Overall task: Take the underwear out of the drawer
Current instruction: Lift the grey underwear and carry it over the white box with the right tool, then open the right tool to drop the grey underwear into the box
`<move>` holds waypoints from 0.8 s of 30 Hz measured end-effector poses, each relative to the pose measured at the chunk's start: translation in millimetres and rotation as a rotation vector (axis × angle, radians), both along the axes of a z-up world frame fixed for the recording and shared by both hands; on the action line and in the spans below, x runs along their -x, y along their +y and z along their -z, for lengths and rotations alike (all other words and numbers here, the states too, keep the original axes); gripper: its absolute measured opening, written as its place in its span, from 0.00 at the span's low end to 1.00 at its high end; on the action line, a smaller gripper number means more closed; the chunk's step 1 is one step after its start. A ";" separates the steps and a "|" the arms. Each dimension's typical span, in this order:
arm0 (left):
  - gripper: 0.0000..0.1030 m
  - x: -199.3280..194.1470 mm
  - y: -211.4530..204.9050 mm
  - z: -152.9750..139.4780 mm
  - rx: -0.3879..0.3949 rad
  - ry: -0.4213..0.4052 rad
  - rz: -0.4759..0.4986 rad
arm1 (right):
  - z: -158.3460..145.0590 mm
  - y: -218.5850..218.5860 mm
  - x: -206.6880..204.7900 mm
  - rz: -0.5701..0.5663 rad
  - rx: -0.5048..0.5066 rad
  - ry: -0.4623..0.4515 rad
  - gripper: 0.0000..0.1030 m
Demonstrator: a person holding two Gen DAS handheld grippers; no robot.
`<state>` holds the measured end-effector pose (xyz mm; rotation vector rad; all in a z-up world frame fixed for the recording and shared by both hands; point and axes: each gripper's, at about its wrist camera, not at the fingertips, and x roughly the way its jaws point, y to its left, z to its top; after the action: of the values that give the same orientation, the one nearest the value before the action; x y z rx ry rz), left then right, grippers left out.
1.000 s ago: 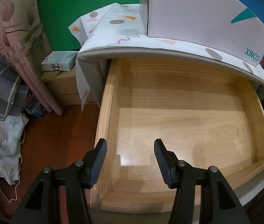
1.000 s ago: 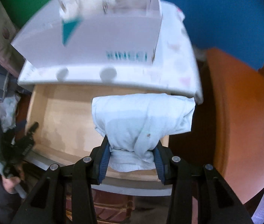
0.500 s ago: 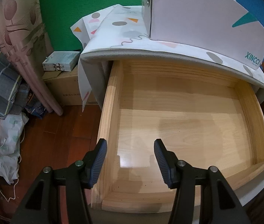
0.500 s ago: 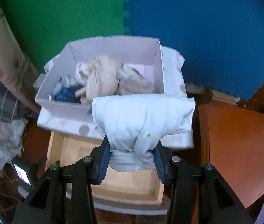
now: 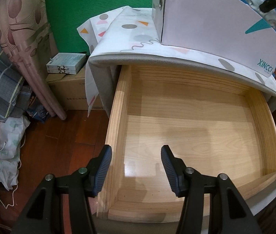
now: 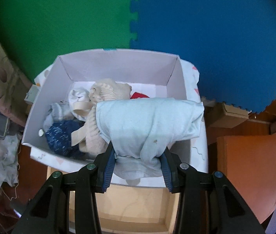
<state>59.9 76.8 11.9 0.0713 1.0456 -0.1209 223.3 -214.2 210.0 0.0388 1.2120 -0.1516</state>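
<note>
The right gripper is clamping a pale blue pair of underwear, hanging it right above the white box of clothes. That box is sitting on the cabinet top just behind the drawer. The left gripper is hovering with jaws apart over the drawer's front left corner, gripping nothing.

Pale blue folded underwear hangs above the white box, apparently clear of the bare pulled-out wooden drawer.
</note>
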 end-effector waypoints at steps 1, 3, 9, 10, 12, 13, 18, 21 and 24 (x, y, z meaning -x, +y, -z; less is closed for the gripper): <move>0.52 0.2 -0.1 -0.4 0.000 -0.001 0.001 | 5.3 -0.9 -2.7 0.006 -0.001 0.003 0.38; 0.52 0.1 0.0 -0.4 -0.003 -0.004 -0.002 | 17.0 -1.2 -8.8 0.007 0.009 0.011 0.39; 0.52 -0.6 -0.9 1.0 -0.018 -0.004 -0.003 | 38.2 -0.4 -18.9 0.012 0.060 0.007 0.43; 0.52 -1.0 -1.1 1.1 -0.018 -0.003 -0.004 | 41.0 -0.9 -18.9 0.016 0.064 0.008 0.43; 0.52 -1.0 -1.2 1.3 -0.019 -0.001 -0.004 | 48.4 -3.5 -18.3 0.030 0.061 0.018 0.44; 0.52 -1.1 -1.2 0.9 -0.022 -0.001 -0.005 | 50.3 -4.2 -17.3 0.032 0.066 0.017 0.44; 0.52 -1.4 -1.6 1.5 -0.029 0.000 -0.007 | 49.0 -9.1 -12.9 0.040 0.051 -0.012 0.52; 0.52 -1.8 -1.8 2.0 -0.040 -0.002 -0.016 | 42.7 -13.9 -8.4 0.060 0.034 -0.030 0.60; 0.52 -1.5 -1.1 3.0 -0.046 -0.002 -0.020 | 33.3 -11.1 -4.3 0.051 0.068 -0.061 0.64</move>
<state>61.4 75.6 8.9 0.1023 1.0473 -0.0786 227.5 -225.3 176.6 0.0146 1.1448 -0.2350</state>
